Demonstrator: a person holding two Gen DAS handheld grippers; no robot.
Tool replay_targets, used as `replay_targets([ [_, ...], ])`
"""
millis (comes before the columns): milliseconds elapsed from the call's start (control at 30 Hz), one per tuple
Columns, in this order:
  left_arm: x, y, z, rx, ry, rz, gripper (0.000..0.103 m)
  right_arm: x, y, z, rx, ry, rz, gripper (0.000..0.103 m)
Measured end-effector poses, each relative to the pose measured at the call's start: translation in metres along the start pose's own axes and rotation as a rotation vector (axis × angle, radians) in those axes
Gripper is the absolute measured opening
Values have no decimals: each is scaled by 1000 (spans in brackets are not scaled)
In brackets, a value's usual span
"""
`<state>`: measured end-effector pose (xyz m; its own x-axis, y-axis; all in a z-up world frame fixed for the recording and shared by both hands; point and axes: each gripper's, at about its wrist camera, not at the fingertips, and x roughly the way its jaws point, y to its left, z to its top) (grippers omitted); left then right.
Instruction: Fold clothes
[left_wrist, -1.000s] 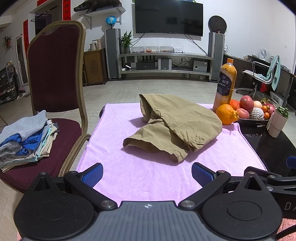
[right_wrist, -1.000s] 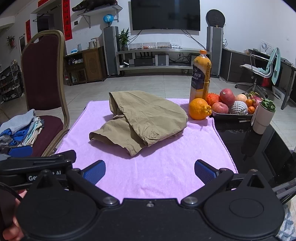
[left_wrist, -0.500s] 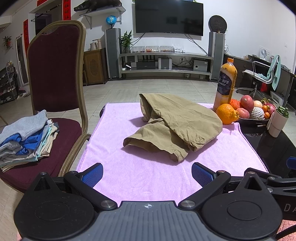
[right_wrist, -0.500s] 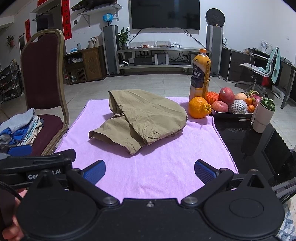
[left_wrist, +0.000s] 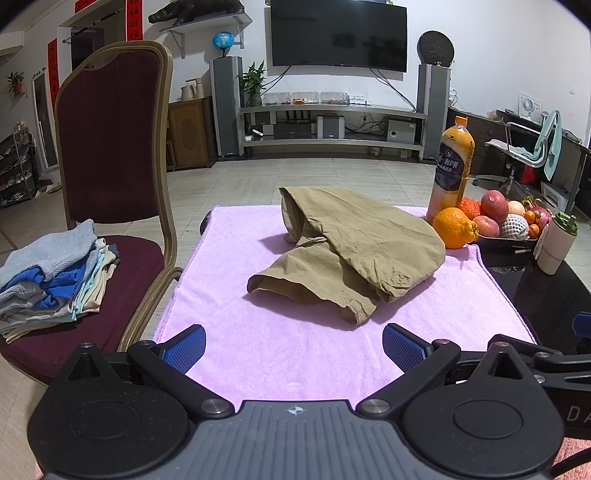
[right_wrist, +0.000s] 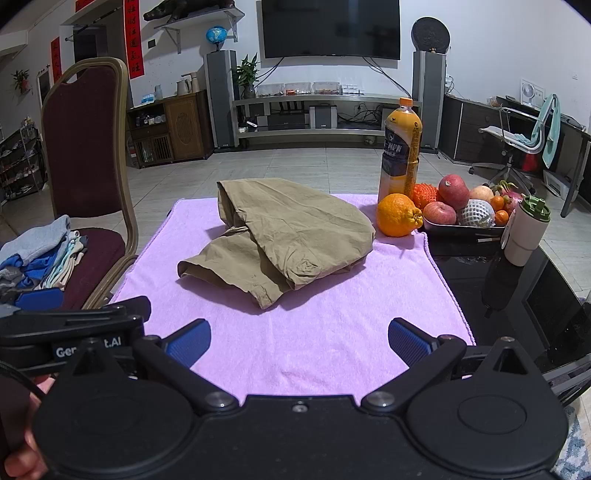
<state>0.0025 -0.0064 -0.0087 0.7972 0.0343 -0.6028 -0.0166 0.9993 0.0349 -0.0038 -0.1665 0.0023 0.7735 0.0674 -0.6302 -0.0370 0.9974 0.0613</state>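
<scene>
Both tools sit at the near edge of the pink towel (left_wrist: 295, 350), and nothing is in hand. The left gripper (left_wrist: 293, 343) is spread wide, blue pads far apart and empty. The right gripper (right_wrist: 299, 341) is just as wide and just as empty. On the middle of the towel lies the khaki garment (left_wrist: 354, 254), crumpled, one half flopped over the other, a hem pointing toward the near edge. So this looks like the very start of the fold: the approach, with no cloth taken yet. The next move calls for both grippers to travel across the towel, each closing on an edge or corner of the khaki garment, then pulling it flat before any crease goes in.

Left of the towel, the left wrist view gives the chair (left_wrist: 114, 147) in full, with the stack of folded clothes (left_wrist: 55, 273) on its seat. The right wrist view shows more of the dark tabletop right of the towel, the white cup (right_wrist: 524, 232), and the other tool's body low at the towel's left.
</scene>
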Motion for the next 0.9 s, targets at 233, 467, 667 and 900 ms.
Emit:
replay_targets([
  [233,2,0,0,0,5,8,102,2,0,0,0,6,1,103],
  [467,23,12,4,-30,43,-13,102,12,-5,5,0,25,8,103],
  [667,53,39,10,-79,75,-47,101,25,-32,26,45,-14,-40,103],
  [900,82,40,34,-59,61,-18,92,66,-32,62,-11,-88,15,103],
])
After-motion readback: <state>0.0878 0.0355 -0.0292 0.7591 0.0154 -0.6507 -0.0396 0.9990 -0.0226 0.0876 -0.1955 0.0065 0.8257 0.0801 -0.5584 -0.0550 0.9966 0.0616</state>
